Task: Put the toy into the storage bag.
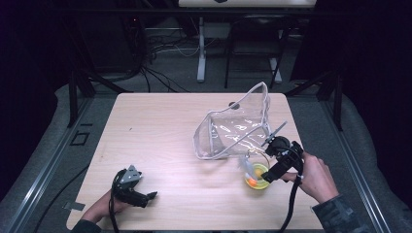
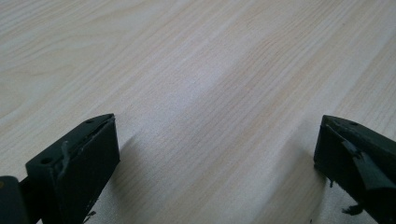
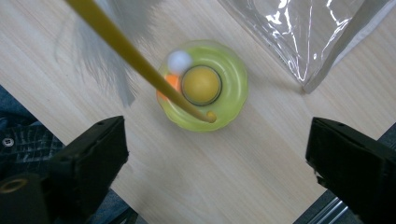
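Note:
A round yellow-green toy sits on the table with an orange ball in its middle and a small white ball on its ring. A yellow stick with a white feather rises from it. My right gripper hovers just above the toy, open wide, holding nothing. A clear plastic pouch stands open just beyond the toy. My left gripper rests low at the near left, open over bare wood.
The light wooden table has dark padded flooring around it. Cables and chair legs lie beyond the far edge. A dark sleeve shows near the front edge.

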